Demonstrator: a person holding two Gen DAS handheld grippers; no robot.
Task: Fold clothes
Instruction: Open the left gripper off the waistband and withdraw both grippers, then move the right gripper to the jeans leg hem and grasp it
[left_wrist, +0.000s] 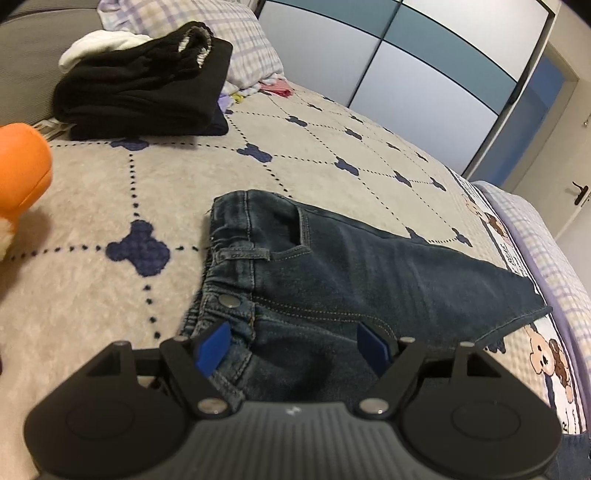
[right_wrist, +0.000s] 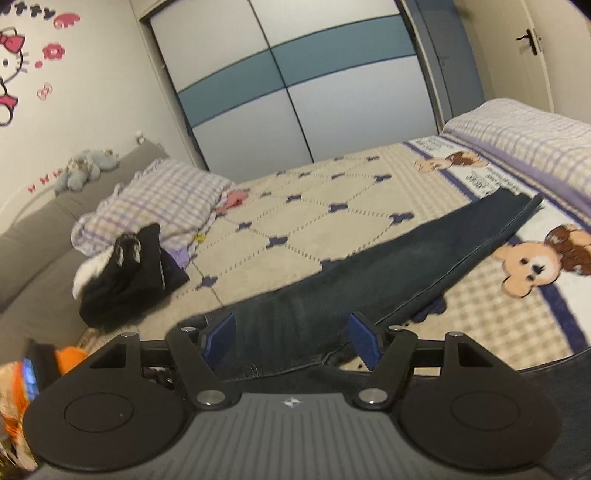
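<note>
Jeans (left_wrist: 362, 266) flat on patterned bedspread (left_wrist: 110, 192), wardrobe (right_wrist: 288, 92) behind

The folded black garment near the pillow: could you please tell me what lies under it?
Under the black garment a dark navy piece shows at one edge, and something white shows behind it. Anything more beneath is covered.

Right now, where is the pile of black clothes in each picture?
Left wrist view: the pile of black clothes sits top left, on the bed.
Right wrist view: it sits at middle left, beside the checked pillow.
Shared landmark: the jeans lying in front.
</note>
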